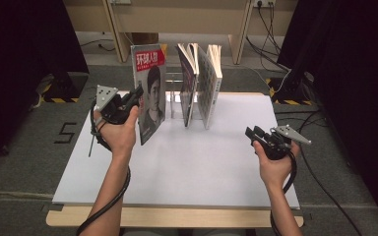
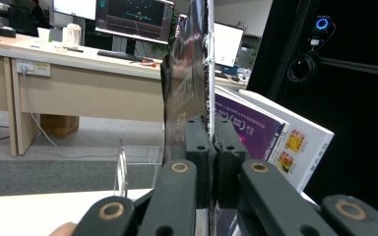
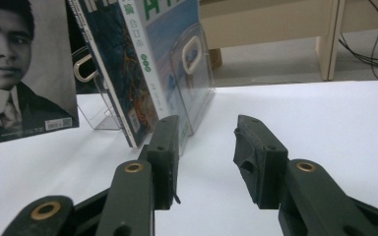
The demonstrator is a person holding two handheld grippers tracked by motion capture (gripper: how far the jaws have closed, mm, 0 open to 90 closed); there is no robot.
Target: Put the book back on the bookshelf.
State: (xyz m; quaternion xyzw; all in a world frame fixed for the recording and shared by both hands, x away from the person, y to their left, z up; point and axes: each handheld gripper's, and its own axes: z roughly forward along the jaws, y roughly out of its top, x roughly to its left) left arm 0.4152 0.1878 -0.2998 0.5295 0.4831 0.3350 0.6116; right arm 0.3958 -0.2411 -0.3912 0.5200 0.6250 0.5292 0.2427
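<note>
Clamping the magazine (image 1: 150,93) edge, left tool (image 2: 210,147); right tool (image 3: 204,152) apart, cover text unreadable.

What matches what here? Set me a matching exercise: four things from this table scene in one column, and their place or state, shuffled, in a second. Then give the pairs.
Things
1. left gripper
2. right gripper
3. magazine with the red title band
4. clear plastic rack

Places or states
A. jaws apart, nothing between them, low over the white board
B. transparent, standing behind the books
C. jaws clamped on a cover's edge
D. upright at the left end of the row, portrait on its front

Pairs: 1-C, 2-A, 3-D, 4-B
</note>
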